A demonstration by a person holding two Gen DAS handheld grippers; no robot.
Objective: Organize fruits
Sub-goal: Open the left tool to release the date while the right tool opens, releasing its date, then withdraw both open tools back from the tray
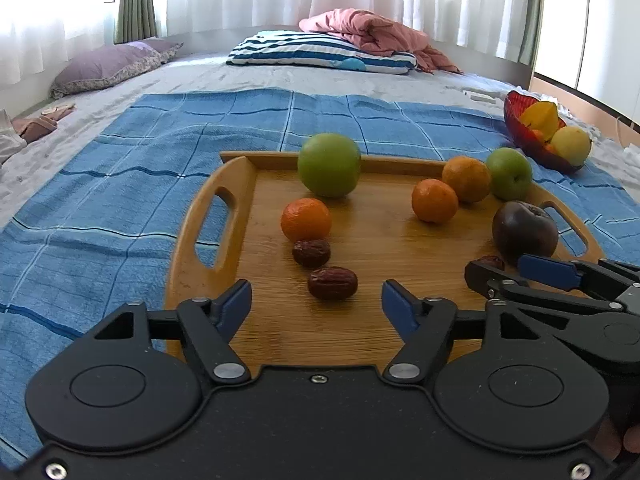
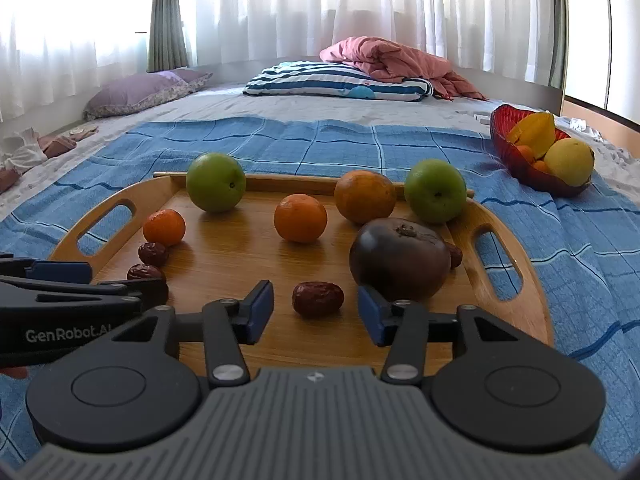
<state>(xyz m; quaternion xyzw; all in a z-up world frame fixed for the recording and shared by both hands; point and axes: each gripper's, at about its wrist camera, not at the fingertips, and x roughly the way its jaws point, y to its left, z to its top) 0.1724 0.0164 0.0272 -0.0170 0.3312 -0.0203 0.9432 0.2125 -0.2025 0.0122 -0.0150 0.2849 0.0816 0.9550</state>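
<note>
Tray: a wooden serving tray (image 2: 500,276) with cut-out handles at both ends lies on a blue checked blanket (image 1: 120,168); all the loose fruit sits on it.
Green apples: one green apple (image 1: 329,165) at the far rail toward the left end, a second green apple (image 2: 435,191) at the far rail toward the right end.
Oranges: a small mandarin (image 1: 306,219) on the left, just beside and in front of the left apple; two more oranges (image 2: 300,218) (image 2: 365,197) side by side near the middle, the farther one touching or nearly touching the right apple.
Dark fruit: a large purple-brown round fruit (image 2: 398,263) near the right handle, stem end up; a red date (image 2: 455,256) peeks out behind it.
Dates on the left: two red dates (image 1: 311,253) (image 1: 332,283) in a short row in front of the mandarin.
Date in the middle: a single red date (image 2: 318,299) lies on the bare wood just ahead of the right tongs.
Left gripper (image 1: 316,304): fingers spread, nothing between the blue pads; the nearer left date lies just past the tips.
Right gripper (image 2: 316,312): fingers spread, empty; the single date sits just ahead of the gap, untouched; the right pad is close to the dark fruit.
Bowl: a red glass bowl (image 2: 500,128) stands on the blanket, well apart to the right, holding a star fruit (image 2: 534,132), a yellow fruit (image 2: 570,160) and small oranges.
Background: striped pillow (image 2: 336,80), pink quilt (image 2: 392,58), purple pillow (image 2: 140,94), white curtains (image 2: 320,4).
</note>
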